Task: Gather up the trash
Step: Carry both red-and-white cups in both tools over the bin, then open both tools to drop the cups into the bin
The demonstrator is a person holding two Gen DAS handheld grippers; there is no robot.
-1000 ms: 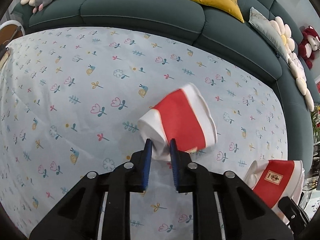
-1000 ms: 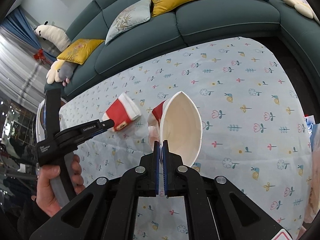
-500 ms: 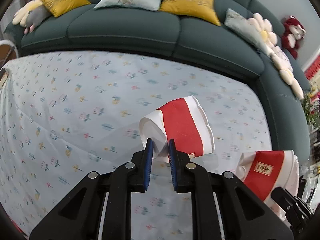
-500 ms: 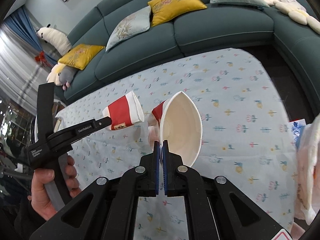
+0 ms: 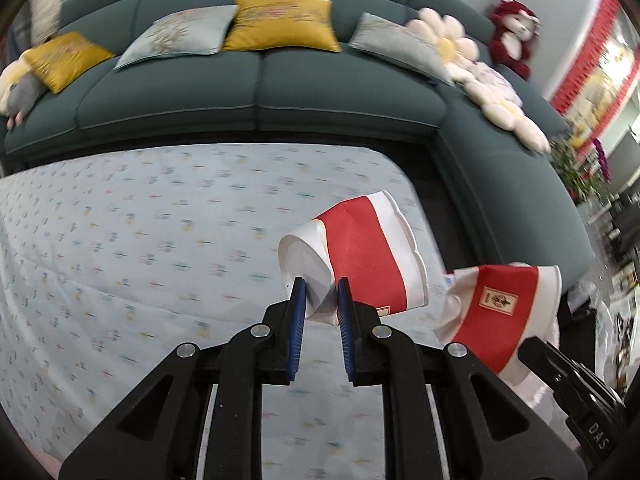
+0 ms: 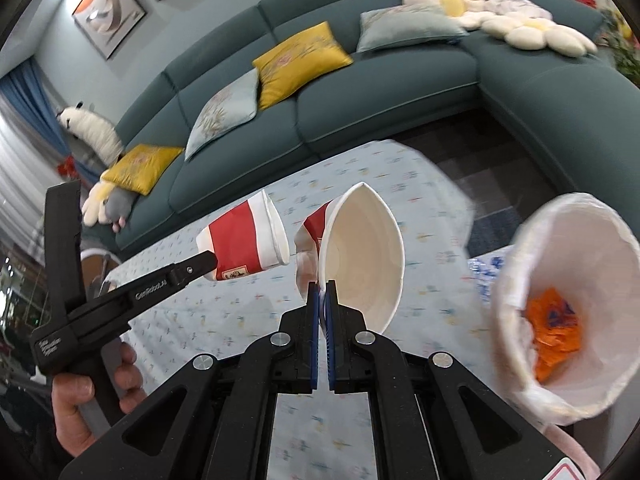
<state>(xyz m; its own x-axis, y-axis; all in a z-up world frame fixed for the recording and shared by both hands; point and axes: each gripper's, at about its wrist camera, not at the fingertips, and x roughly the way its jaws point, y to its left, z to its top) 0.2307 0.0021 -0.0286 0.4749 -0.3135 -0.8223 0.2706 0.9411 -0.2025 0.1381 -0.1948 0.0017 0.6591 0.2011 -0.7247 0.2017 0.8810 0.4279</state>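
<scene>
My left tongs (image 5: 321, 295) clamp the base of a red cup (image 5: 356, 262), held up over the table (image 5: 140, 248). My right tongs (image 6: 322, 294) pinch the rim of a second cup (image 6: 360, 256), beside a lined bin (image 6: 568, 280) holding orange scrap (image 6: 554, 328).

Paper cups: two, one (image 5: 360, 256) and another (image 5: 500, 312), both red-and-white
Grippers: two, left (image 5: 322, 300) and right (image 6: 322, 300)
Trash bin: one (image 6: 600, 240), white-lined
Yellow cushions: two, here (image 5: 280, 24) and there (image 5: 64, 58)
Pale blue cushions: two, (image 5: 176, 36) and (image 5: 396, 44)
Red plush toy: one (image 5: 514, 36)
</scene>
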